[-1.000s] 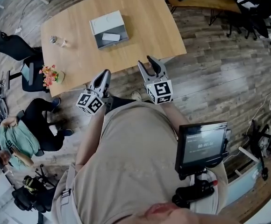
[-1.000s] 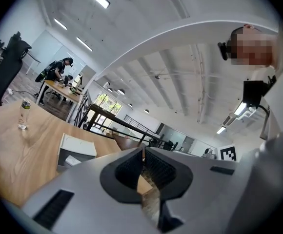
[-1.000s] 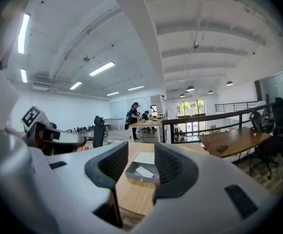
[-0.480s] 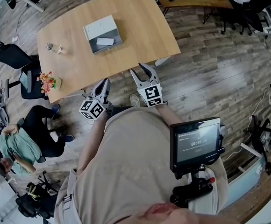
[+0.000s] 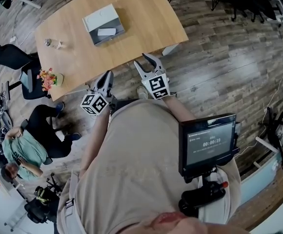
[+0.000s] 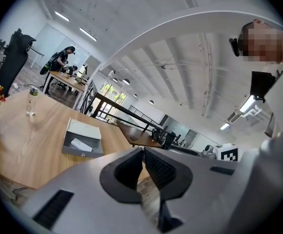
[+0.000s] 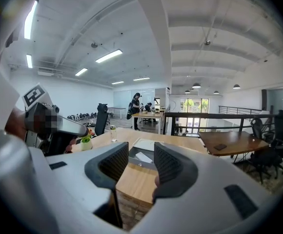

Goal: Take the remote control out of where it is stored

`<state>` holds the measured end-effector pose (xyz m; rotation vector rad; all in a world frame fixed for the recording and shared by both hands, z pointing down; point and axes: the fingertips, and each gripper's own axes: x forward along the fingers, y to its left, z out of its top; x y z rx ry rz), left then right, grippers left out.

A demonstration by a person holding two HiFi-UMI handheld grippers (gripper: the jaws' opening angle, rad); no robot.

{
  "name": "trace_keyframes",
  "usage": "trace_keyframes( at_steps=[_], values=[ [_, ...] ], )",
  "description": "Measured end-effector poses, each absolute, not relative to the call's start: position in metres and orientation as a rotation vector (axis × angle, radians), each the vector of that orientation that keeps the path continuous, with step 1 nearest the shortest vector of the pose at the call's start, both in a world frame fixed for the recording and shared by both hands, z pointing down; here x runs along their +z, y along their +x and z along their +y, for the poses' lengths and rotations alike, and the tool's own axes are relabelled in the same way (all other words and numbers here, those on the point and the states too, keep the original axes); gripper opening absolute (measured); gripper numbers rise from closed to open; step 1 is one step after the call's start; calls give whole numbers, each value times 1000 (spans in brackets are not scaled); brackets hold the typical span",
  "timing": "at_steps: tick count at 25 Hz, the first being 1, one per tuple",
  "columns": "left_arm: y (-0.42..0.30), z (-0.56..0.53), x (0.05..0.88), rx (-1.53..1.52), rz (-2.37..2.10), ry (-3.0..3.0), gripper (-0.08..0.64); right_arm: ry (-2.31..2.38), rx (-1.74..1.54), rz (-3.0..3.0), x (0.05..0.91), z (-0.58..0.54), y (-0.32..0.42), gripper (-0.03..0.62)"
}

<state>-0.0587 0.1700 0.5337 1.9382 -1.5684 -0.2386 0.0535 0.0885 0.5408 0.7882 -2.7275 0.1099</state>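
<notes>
Since a second earlier the pale wooden table [image 5: 146, 18] had drifted up-left in the head view. The white slab remote control [image 5: 106, 31] lay in the open grey drawer box [image 5: 98, 17], well beyond both grippers. The left gripper [image 5: 108, 75] was closed, empty; the right gripper [image 5: 145, 61] was slightly parted, empty, and probably needed widening to span the remote's narrow width. The black chest screen [image 5: 207, 143] showed timer digits too blurred to read.

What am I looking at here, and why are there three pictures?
There is no robot here: a person holds a two-jaw tool in each hand. One picture looks down from a camera on the head; the other two look along each tool's jaws. The left gripper has its jaws together and the right gripper has them slightly apart; both hold nothing. Ahead, a wooden table carries an open grey box with a white remote inside, a small bottle and a pot of flowers.
</notes>
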Motion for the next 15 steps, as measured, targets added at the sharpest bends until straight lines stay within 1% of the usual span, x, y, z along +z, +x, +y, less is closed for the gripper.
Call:
trace_keyframes(
  at_steps=[7, 15],
  values=[
    [-58, 174, 537, -233, -1555, 1928, 8, 781, 111, -2702, 546, 90, 53, 146],
    [-58, 177, 534, -251, -1549, 1927, 8, 750, 125, -2726, 543, 95, 47, 146]
  ],
)
